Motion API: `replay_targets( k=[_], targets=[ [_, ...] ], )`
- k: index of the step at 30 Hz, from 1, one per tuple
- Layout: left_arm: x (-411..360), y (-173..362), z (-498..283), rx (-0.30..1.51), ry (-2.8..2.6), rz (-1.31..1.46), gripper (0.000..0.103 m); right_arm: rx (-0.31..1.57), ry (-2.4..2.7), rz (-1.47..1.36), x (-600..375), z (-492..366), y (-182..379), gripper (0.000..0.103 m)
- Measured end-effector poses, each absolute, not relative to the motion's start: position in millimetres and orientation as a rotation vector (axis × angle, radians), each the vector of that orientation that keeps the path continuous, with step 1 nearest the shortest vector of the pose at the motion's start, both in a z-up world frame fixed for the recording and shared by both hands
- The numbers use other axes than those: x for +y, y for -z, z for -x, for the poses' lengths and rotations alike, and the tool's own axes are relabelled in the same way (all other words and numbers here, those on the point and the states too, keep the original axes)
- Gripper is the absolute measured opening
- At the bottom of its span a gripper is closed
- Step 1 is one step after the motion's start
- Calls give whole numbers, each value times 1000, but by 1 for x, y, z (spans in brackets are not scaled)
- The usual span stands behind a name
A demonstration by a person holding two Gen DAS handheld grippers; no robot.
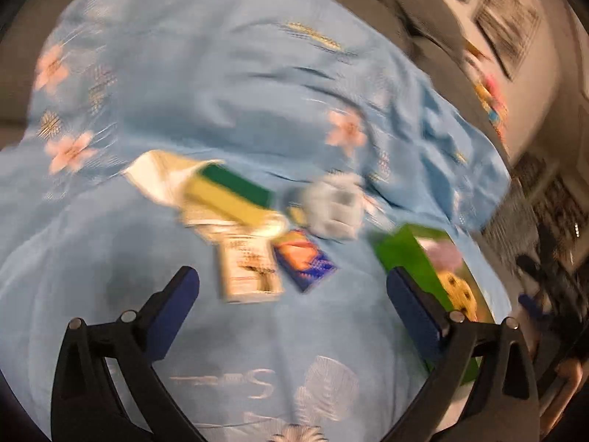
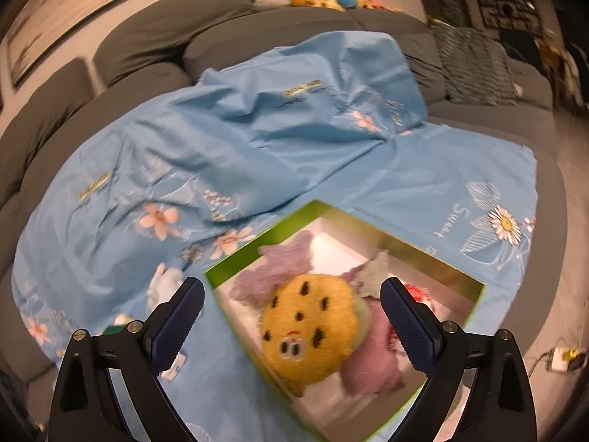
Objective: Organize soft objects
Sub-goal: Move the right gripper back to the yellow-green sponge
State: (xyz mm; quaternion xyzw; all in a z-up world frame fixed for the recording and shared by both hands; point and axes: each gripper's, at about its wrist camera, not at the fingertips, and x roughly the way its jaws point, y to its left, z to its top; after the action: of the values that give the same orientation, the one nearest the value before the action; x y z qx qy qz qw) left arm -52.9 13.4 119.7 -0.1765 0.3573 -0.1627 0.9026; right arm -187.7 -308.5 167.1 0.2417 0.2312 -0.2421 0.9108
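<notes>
Both my grippers, left [image 1: 292, 283] and right [image 2: 292, 294], gape wide, nothing between the pads. Below my right: green box [image 2: 228, 258] holding yellow spotted plush [image 2: 313, 335] and pink plush [image 2: 371, 364]. Beyond my left: sponge [image 1: 228, 191], grey-white plush [image 1: 333, 206], on blue sheet [image 2: 257, 136].

Colours and patterns on a grey sofa spread with a flowered blue sheet

The sheet [image 2: 279, 154] is light blue, printed with pink flowers, white line-drawn leaves, a white-and-yellow daisy and small yellow labels, over a dark grey sofa [image 2: 154, 29]. A box [image 2: 235, 258] has bright green walls and a pale lining; inside lie a yellow plush [image 2: 313, 328] with black spots and pale purple-pink plush pieces [image 2: 371, 368]. On the sheet are a yellow sponge [image 1: 228, 191] with a green top, a pale grey-white toy [image 1: 335, 206], a dark blue packet [image 1: 305, 258] with orange print and a cream carton [image 1: 250, 269] with brown marks. Both grippers have black frames and dark blue ribbed fingers [image 2: 405, 324].
</notes>
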Motion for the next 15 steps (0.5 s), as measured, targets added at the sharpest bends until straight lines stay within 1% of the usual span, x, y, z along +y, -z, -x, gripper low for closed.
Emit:
replay_targets(
  k=[3, 5, 6, 10, 15],
  targets=[
    [38, -113, 50, 736, 202, 390, 102, 489, 449, -481, -289, 177, -168, 98],
    [51, -108, 43, 782, 140, 389, 101, 500, 386, -477, -275, 168, -167, 103],
    [57, -106, 40, 802, 118, 387, 101, 503, 350, -472, -268, 164, -167, 103],
    [77, -105, 38, 791, -12, 363, 102, 542, 213, -444, -239, 136, -164, 103],
    [94, -102, 34, 801, -84, 350, 101, 646, 56, -425, -198, 76, -156, 103]
  ],
)
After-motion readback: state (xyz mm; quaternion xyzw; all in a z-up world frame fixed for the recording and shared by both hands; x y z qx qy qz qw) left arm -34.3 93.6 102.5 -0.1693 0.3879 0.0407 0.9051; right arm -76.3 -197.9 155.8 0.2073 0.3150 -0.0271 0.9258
